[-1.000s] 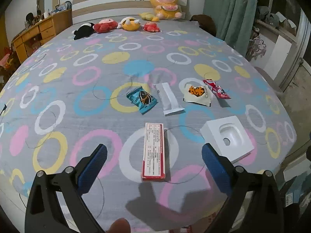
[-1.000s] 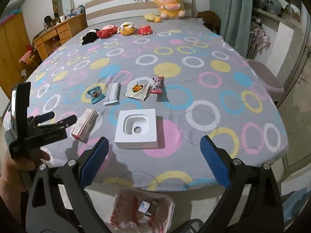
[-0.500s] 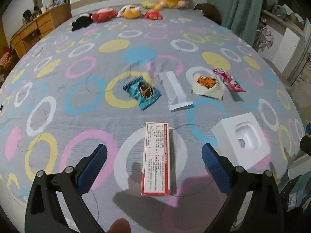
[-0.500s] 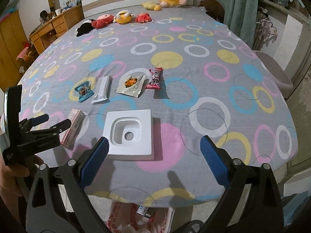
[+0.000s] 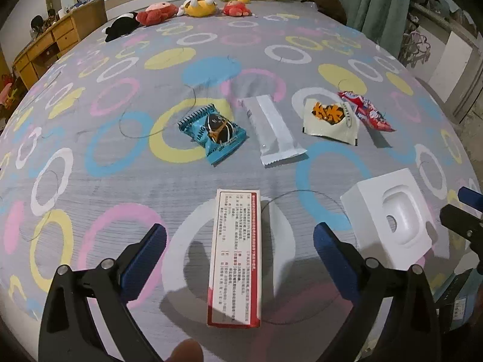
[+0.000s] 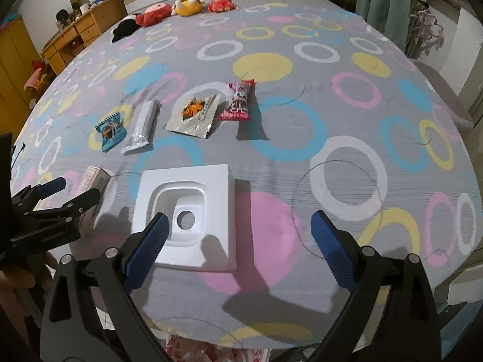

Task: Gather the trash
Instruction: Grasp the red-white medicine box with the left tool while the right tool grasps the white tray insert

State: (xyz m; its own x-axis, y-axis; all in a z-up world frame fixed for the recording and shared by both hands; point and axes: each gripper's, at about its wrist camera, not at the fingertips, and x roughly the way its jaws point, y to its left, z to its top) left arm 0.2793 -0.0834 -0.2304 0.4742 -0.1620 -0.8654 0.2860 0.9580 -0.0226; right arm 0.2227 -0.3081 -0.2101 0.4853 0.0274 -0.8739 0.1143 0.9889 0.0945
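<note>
Trash lies on a grey bed with coloured rings. A long red-and-white box [image 5: 237, 256] lies between the fingers of my open, empty left gripper [image 5: 240, 241], which hovers over it. A white moulded tray [image 6: 187, 214] lies under my open, empty right gripper [image 6: 238, 235]; it also shows in the left wrist view [image 5: 389, 215]. Further back lie a blue wrapper [image 5: 215, 132], a silver wrapper [image 5: 273, 129], a cream-and-orange packet [image 5: 330, 119] and a red wrapper [image 5: 366, 111]. The left gripper also shows in the right wrist view [image 6: 65, 191], beside the box [image 6: 96, 176].
Several plush toys [image 5: 193, 6] sit by the headboard. A wooden dresser [image 5: 51, 42] stands at the left, green curtains [image 5: 380, 3] at the right. A plastic bag with trash [image 6: 211, 350] hangs below the bed's near edge.
Both grippers have moved forward and lower toward the bed. The box now lies between the left fingers and the white tray under the right gripper.
</note>
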